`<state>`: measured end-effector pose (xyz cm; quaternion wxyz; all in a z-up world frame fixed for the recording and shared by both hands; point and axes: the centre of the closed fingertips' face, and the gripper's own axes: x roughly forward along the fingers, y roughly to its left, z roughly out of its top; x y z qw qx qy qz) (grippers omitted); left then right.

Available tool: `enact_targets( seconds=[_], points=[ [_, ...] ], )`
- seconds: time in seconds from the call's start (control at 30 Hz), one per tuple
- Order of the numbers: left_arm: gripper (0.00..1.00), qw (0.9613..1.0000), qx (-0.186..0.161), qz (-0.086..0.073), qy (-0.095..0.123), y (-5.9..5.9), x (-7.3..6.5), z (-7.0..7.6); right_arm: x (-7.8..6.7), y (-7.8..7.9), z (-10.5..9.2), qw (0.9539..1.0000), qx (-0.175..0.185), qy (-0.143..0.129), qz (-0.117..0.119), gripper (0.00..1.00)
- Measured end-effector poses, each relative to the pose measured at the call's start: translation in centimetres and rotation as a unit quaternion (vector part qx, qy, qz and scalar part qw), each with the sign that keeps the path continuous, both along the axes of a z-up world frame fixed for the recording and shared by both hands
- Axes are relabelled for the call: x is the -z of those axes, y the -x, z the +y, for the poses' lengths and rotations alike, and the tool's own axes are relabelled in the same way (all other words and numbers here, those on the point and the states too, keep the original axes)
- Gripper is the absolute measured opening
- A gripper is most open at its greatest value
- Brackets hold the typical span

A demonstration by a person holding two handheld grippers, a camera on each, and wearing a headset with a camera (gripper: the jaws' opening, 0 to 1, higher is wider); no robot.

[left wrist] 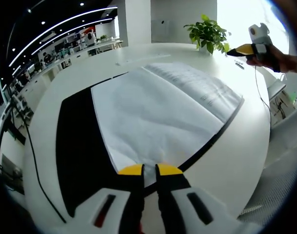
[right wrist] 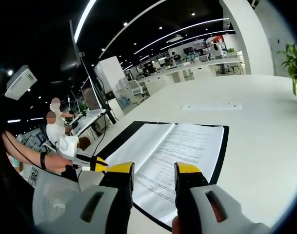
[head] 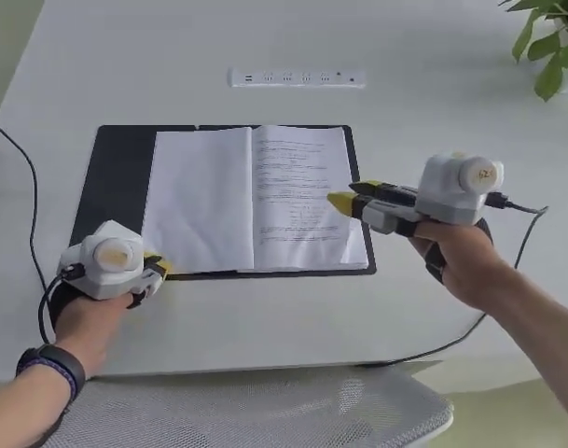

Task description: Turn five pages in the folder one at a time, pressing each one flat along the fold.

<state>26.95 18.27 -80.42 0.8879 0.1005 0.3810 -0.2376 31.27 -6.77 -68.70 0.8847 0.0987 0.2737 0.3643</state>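
Folder (head: 116,177): open flat, centre of bench (head: 451,84). Pages thin, limp, likely tear-prone; lift at right page's (head: 297,187) 3 o'clock edge, where right gripper (head: 341,202) hovers, jaws parted. The left gripper (head: 159,267) is clenched at the 7 o'clock corner.

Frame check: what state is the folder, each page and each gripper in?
Folder: open, flat on the table.
Left page: blank, lying flat.
Right page: printed, lying flat.
Left gripper: shut, tips at the left page's near corner.
Right gripper: open, above the right page.

black folder (head: 120,177), white pages (head: 201,198), white table (head: 423,47)
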Motion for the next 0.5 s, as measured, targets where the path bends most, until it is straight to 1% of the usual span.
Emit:
enact_targets(
  seconds=[0.13, 0.23, 0.4, 0.5],
  points=[
    [0.08, 1.0000, -0.003, 0.002, -0.004, 0.0, 0.0, 0.0, 0.5, -0.7, -0.1, 1.0000, -0.007, 0.000, 0.003, 0.30],
    [0.08, 1.0000, -0.006, 0.002, -0.004, -0.1, 0.0, 0.0, 0.6, -1.2, 0.5, 0.9998, -0.018, -0.004, 0.004, 0.30],
    [0.07, 1.0000, -0.008, 0.003, -0.002, -0.2, 0.0, 0.1, 0.6, -2.5, 2.4, 0.9991, -0.043, -0.007, 0.000, 0.29],
    [0.07, 1.0000, -0.008, 0.003, -0.001, -0.2, 0.0, 0.1, 0.4, -3.5, 3.8, 0.9983, -0.056, -0.015, -0.003, 0.29]
  ],
)
